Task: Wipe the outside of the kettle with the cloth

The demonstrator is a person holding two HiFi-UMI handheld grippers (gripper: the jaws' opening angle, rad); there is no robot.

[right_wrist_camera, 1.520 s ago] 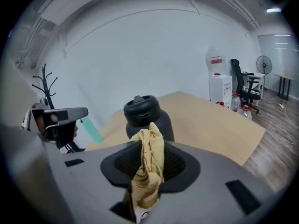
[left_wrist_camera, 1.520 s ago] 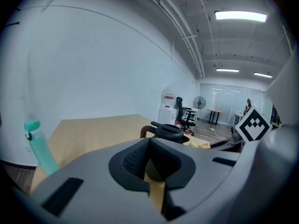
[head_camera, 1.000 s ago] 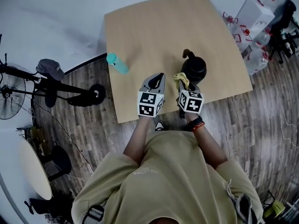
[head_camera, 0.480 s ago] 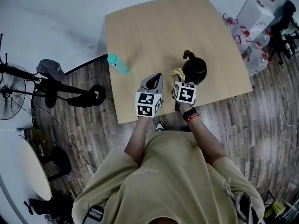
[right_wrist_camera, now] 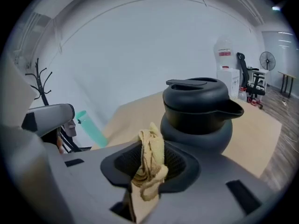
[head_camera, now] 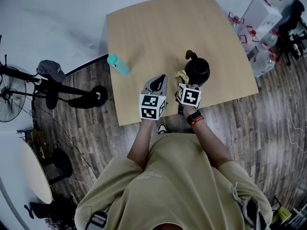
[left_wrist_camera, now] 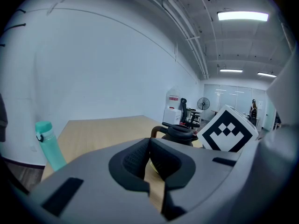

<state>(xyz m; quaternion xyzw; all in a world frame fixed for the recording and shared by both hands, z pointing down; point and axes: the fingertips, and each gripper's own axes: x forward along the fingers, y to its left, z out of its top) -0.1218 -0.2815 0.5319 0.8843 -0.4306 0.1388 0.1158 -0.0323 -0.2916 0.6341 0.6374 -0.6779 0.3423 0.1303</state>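
Now: the fingers of my right gripper [right_wrist_camera: 150, 157] are pinched tight on the cloth [right_wrist_camera: 150, 171], a yellow wad standing up between them. The kettle [right_wrist_camera: 198, 111] stands upright on the worktop [head_camera: 158, 28] straight ahead of the wad and just beyond it, spout off to the right. Whether cloth and kettle touch, I cannot tell. My left gripper [left_wrist_camera: 149, 164], fingers closed on nothing, sits left of the kettle and farther off, so I judge the wiping falls to the right. Count: one kettle, one cloth, one teal bottle [head_camera: 118, 64] well left of the kettle, two grippers.
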